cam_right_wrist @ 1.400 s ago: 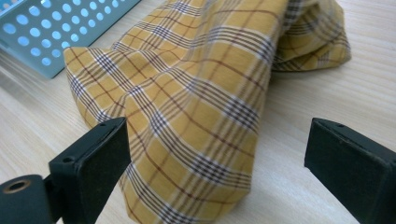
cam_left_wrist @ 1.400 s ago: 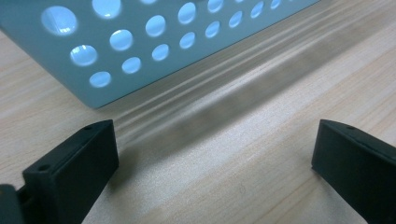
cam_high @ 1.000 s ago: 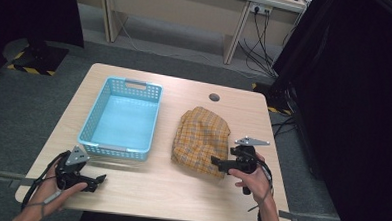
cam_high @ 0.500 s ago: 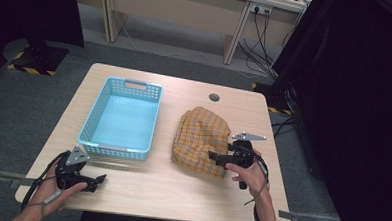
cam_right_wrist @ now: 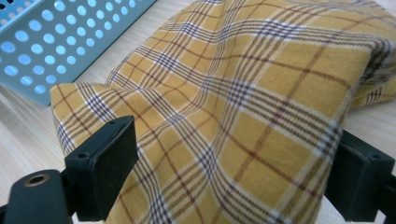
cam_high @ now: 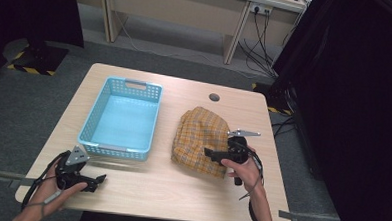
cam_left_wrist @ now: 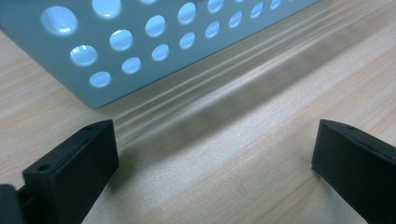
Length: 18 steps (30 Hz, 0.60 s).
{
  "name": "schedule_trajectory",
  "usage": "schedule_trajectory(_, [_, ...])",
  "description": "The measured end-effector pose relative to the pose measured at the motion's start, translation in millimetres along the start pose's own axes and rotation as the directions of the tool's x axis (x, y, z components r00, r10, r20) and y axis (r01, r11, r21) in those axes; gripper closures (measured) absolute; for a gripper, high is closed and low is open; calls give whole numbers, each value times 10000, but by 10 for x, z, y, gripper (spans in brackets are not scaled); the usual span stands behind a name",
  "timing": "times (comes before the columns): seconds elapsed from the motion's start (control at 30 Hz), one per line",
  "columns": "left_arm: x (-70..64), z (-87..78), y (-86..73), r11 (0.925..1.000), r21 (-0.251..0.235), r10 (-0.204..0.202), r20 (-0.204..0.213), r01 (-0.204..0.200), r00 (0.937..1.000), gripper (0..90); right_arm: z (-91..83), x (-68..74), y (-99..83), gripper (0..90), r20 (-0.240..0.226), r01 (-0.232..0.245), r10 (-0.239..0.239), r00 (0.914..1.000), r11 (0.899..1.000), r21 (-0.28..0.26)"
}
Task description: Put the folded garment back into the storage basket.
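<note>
1. The right gripper (cam_high: 209,153) is held by the person's right hand (cam_high: 242,163) over the near right part of the yellow plaid cloth (cam_high: 203,139), pointing left across it toward the basket.
2. In the right gripper view the right gripper (cam_right_wrist: 229,182) is spread wide, with 1 jaw on each side of the cloth (cam_right_wrist: 243,93); the fabric fills the gap between the 2 jaws and drapes against both, but they are not pressed together on it, so the gripper is released rather than clenched.
3. The cloth lies bunched on the right half of the wooden bench (cam_high: 150,188), just right of the blue basket (cam_high: 156,114) and apart from it, with a strip of bare wood between them. Its near edge is close to the front of the bench.
4. The basket, a pale blue plastic one with perforated walls, stands on the left half of the bench; its holes appear in the right gripper view at the upper left (cam_right_wrist: 42,51).
5. The left gripper (cam_high: 100,178) rests low near the front left corner of the bench, held in the left hand (cam_high: 55,187), just in front of the basket's near wall.
6. In the left gripper view the left gripper (cam_left_wrist: 215,154) is released, its 2 jaws well apart with bare wood (cam_left_wrist: 261,140) between them and the basket's wall (cam_left_wrist: 140,42) just beyond.
7. A small round grey disc (cam_high: 214,97) sits in the bench top behind the cloth.
</note>
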<state>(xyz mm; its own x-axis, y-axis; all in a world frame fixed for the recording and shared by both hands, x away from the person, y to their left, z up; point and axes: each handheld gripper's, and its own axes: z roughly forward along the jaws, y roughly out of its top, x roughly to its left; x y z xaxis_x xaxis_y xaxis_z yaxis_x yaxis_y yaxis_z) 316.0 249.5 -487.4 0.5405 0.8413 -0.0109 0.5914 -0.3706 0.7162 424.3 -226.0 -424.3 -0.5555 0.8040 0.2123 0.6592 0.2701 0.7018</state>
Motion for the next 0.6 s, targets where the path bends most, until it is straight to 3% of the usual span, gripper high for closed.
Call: schedule_trajectory(0.6, [0,0,0,10000,3,1,0,-1,10000,0,165,-30,86,190,50,-276,275,9996,9996,35])
